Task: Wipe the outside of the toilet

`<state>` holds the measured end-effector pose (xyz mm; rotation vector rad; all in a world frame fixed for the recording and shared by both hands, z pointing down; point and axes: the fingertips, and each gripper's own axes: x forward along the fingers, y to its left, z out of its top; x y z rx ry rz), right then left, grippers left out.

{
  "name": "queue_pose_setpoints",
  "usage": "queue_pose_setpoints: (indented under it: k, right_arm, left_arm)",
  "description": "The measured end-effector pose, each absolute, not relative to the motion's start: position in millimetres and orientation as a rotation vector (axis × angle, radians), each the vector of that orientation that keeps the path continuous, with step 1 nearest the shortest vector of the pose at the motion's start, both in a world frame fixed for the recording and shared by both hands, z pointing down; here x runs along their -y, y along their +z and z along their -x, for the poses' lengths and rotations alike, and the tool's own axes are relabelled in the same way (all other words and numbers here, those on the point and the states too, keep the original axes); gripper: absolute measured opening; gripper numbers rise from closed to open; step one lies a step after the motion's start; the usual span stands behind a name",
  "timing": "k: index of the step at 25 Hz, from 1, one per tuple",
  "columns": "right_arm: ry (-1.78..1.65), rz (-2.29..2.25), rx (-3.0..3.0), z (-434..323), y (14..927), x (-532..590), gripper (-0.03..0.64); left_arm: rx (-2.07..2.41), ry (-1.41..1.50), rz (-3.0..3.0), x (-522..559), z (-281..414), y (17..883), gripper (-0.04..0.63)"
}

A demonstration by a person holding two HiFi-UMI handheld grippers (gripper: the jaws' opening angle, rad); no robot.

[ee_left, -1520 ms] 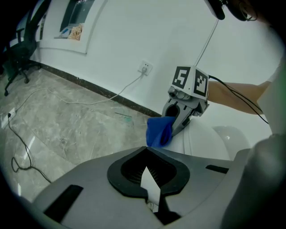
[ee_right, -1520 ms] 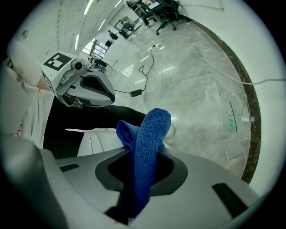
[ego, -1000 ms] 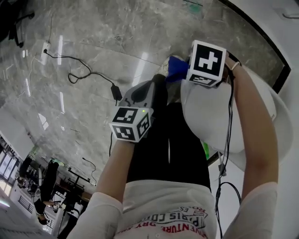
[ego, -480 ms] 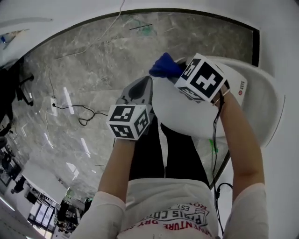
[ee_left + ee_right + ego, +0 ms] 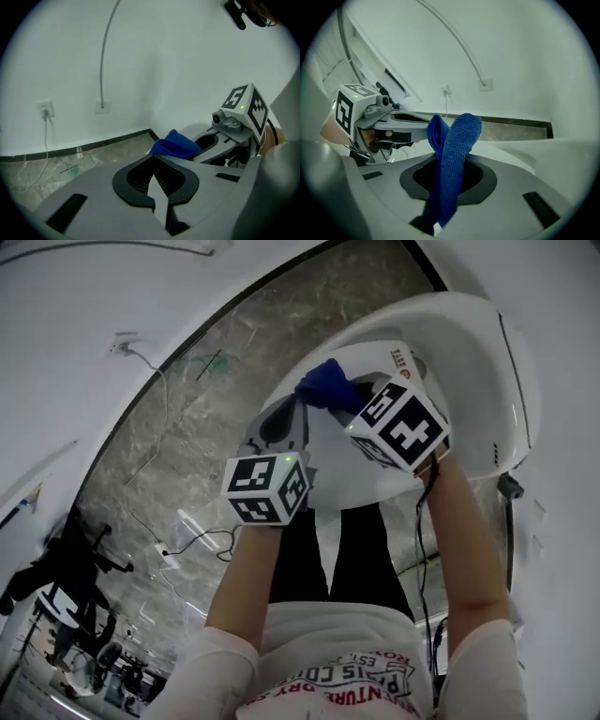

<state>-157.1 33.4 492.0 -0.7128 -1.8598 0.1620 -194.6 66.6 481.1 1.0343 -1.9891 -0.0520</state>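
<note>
Cloth (image 5: 454, 154): blue terry, folded, clamped upright between the right gripper's (image 5: 352, 409) jaws.
Toilet (image 5: 469, 352): glossy white, just under that gripper.

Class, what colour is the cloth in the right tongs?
The cloth is blue, best seen in the right gripper view.

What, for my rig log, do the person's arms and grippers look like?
The left claw and right claw are grey with black trim. Each carries a white cube of black markers with a green light. A black cable follows the right forearm. Short white sleeves.
</note>
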Motion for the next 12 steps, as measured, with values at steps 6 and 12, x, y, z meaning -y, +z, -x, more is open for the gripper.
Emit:
queue_pose_setpoints:
  k: [6, 12]
  right_arm:
    - [0.401, 0.296, 1.979, 122, 483, 44, 0.075]
    - [0.633, -0.085, 2.088, 55, 461, 93, 0.075]
  left_arm:
    - [1.73, 0.057, -1.325, 4, 163, 474, 0.006]
    - [1.586, 0.236, -1.524, 52, 132, 464, 0.006]
